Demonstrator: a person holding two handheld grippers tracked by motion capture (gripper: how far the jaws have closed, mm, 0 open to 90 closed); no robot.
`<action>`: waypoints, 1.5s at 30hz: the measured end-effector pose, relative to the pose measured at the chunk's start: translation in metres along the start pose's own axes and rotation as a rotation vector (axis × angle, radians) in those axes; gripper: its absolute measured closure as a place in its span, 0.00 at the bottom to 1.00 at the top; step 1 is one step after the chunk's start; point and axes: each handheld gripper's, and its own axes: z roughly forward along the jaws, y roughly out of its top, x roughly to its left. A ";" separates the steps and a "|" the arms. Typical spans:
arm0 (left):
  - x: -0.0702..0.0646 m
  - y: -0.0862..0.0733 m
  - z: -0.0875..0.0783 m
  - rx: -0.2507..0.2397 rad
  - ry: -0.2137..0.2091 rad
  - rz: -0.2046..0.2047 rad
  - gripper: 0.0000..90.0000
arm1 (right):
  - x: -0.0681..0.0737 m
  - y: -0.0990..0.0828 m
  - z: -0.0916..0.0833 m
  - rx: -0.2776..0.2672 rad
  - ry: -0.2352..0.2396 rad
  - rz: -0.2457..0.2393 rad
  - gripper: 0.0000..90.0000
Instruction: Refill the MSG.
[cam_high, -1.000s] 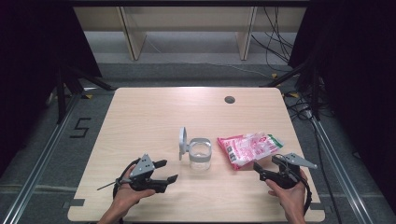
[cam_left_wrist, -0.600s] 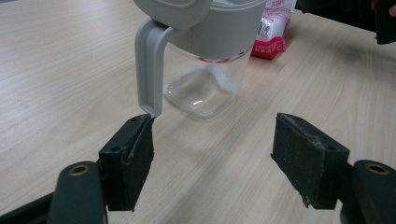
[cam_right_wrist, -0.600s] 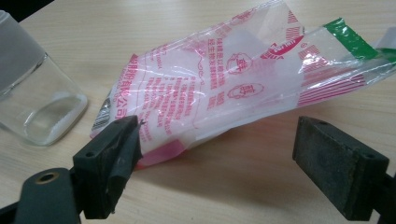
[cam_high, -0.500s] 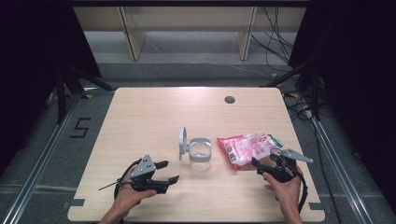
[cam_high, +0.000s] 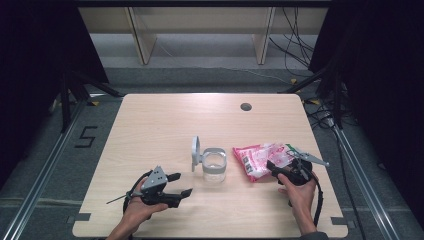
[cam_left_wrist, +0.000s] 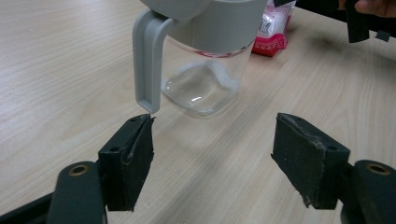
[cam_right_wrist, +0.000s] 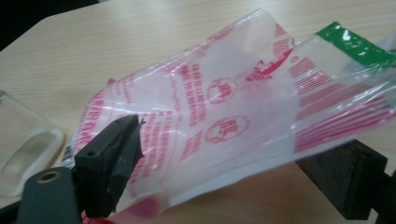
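The plastic bag (cam_high: 260, 159), clear with red print and a green strip at one end, is lying on the wooden table (cam_high: 150, 125) toward the person's right, just beside a clear jar (cam_high: 214, 169). In the right gripper view the bag (cam_right_wrist: 243, 116) is spreading across the frame, its crumpled film reaching between the two black jaws; the jaws are standing wide apart, one at each side of the bag's near edge, and whether either pad is touching the film cannot be told. In the high view the right gripper (cam_high: 278, 168) is resting at the bag's near right corner, held by the person's right hand (cam_high: 300, 192), with its cable looping back along the forearm.

The jar is standing upright near the middle of the table, its grey lid (cam_high: 195, 148) hinged up and standing on edge at its left. In the left gripper view the jar (cam_left_wrist: 201, 79) is showing its grey collar and a grey handle (cam_left_wrist: 145, 60) hanging down toward the table.

The left gripper (cam_high: 181, 184) is lying low over the table to the left of the jar and a little nearer the person, held in the left hand (cam_high: 137, 207). Its jaws are spread apart with nothing between them, pointing toward the jar.

A small dark round hole (cam_high: 245, 106) is sitting in the far part of the tabletop.
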 end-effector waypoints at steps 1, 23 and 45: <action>0.000 0.000 0.000 -0.002 -0.004 -0.005 0.32 | -0.001 0.001 0.000 0.016 0.005 0.010 0.21; 0.000 0.000 0.000 -0.001 0.003 -0.005 0.32 | -0.003 0.007 0.020 0.009 -0.033 -0.011 0.70; -0.001 0.000 -0.001 -0.006 0.008 -0.008 0.32 | 0.011 0.025 0.014 -0.078 0.042 -0.117 1.00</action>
